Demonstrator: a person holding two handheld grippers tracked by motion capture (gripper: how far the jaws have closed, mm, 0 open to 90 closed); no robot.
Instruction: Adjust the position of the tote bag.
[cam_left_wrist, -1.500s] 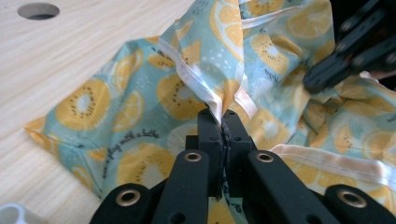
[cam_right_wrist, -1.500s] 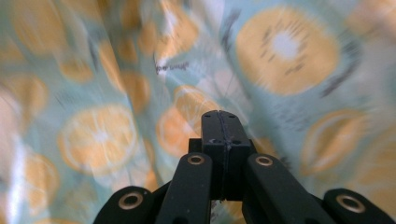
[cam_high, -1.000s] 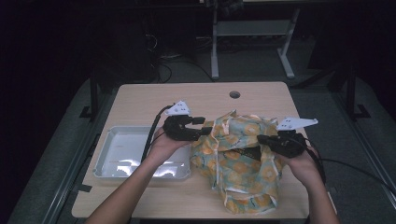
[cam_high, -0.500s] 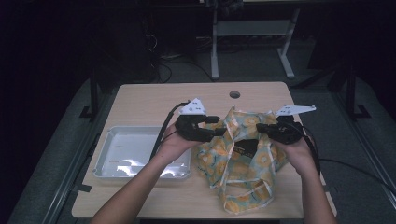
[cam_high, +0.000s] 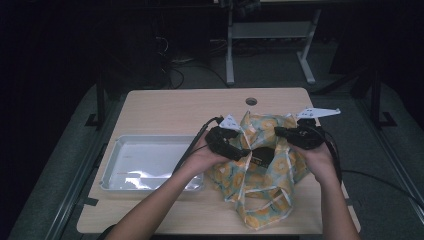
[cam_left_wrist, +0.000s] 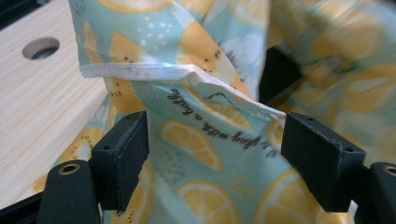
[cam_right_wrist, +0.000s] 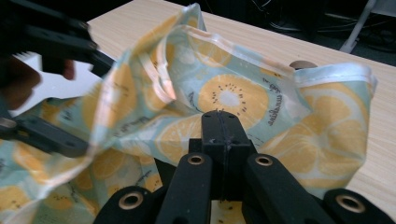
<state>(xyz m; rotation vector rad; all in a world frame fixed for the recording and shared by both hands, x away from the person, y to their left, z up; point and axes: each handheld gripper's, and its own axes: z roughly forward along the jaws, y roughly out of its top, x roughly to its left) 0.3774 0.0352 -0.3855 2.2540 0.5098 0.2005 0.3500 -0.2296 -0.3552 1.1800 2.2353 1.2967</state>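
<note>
Left gripper (cam_left_wrist: 215, 154) jaws wide apart, just been opening; lemon-print fabric bag (cam_left_wrist: 205, 140) lies between the pads but neither pad presses on it, gap visible each side. In that left gripper view a hemmed edge of the bag runs across just above the jaws, script lettering on the cloth, more folds behind and blurred to the right. Past the bag on the left, bare wooden table (cam_left_wrist: 37, 107) with a round cable hole (cam_left_wrist: 41, 47). Right gripper (cam_right_wrist: 222, 121) jaws closed tight together, pinching a fold of the bag right at the tips; cloth bunches up ahead of the tips and drapes down either side. In the right gripper view the other gripper sits farther off at left, dark and blurred, at the bag's opposite edge. High view: left gripper (cam_high: 240, 152) and right gripper (cam_high: 279, 132) face each other across the bag (cam_high: 260, 185), both at its upper rim, bag stretched between them and slumping toward the person, handles hanging near the table's front edge. Left hand (cam_high: 200, 157) and right hand (cam_high: 317, 160) wrap the gripper bodies. Left of the left gripper, just beside the bag, a clear shallow tray (cam_high: 120, 145) on the table. Beyond the table, dark floor, cables, a metal stand (cam_high: 270, 35).
</note>
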